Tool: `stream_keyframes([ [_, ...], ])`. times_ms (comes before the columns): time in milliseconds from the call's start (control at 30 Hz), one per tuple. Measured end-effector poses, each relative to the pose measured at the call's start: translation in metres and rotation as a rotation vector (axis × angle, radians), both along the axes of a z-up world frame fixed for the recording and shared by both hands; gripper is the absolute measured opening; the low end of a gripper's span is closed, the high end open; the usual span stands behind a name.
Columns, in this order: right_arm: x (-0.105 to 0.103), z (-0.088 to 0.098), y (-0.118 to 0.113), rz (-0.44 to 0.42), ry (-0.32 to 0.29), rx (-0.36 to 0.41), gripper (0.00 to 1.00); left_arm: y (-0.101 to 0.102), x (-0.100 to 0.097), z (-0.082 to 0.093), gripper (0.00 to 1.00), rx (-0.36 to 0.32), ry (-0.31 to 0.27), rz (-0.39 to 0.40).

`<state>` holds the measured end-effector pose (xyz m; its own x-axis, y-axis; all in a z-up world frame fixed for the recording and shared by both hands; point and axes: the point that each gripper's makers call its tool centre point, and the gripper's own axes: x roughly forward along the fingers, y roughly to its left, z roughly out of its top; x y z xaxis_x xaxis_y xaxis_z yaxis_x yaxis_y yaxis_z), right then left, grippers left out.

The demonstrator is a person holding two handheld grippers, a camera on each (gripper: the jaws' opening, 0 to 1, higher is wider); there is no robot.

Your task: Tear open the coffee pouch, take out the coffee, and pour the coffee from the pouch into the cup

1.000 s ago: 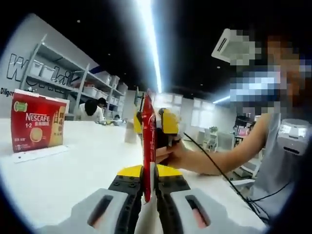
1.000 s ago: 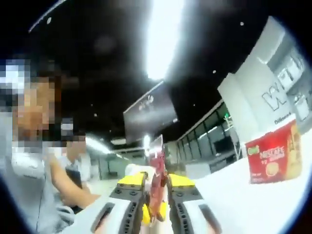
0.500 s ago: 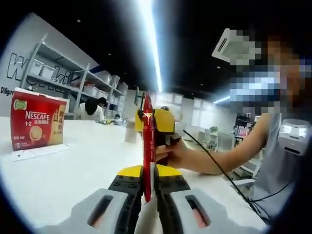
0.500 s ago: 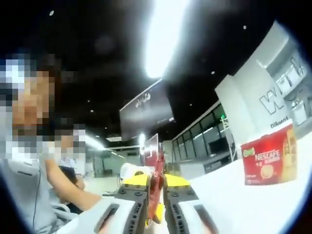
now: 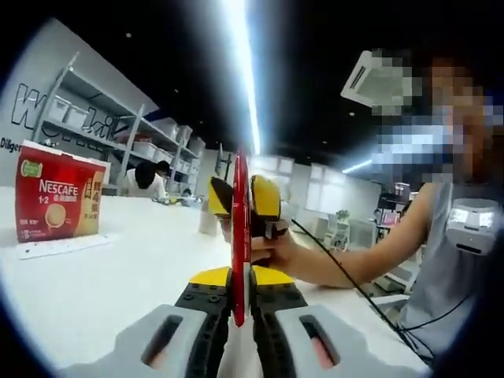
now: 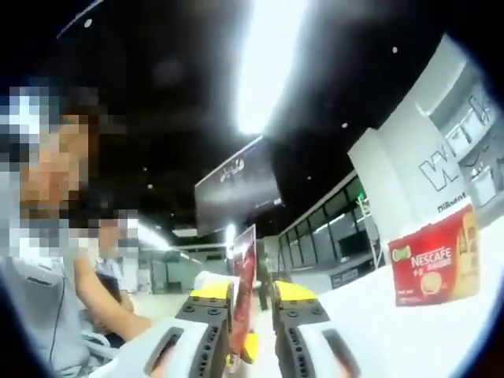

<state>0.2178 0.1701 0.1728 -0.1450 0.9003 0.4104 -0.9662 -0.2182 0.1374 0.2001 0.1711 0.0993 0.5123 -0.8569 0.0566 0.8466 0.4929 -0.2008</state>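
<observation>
My left gripper (image 5: 239,293) is clamped on the coffee pouch (image 5: 239,236), which rises edge-on toward twelve o'clock. My right gripper (image 6: 252,302) stands parted around it. Tearing crookedly could spill powder onto the table (image 5: 94,276).

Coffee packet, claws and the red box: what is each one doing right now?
Coffee pouch: upright, edge-on to the left gripper view, no tear that I can see.
Left claw: shut on the pouch's bottom end.
Right claw: jaws apart around the pouch's upper part.
Nescafe box: standing upright on the white table.
</observation>
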Motion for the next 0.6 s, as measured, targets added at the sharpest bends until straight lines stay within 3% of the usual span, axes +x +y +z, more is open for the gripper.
stream_keyframes([
  [200, 0.01, 0.016, -0.015, -0.042, 0.025, 0.096, 0.17, 0.001, 0.002, 0.001, 0.11, -0.009, 0.004, 0.005],
  [600, 0.005, 0.019, -0.015, -0.045, -0.004, 0.111, 0.09, -0.001, 0.002, -0.003, 0.11, 0.003, 0.01, 0.0],
])
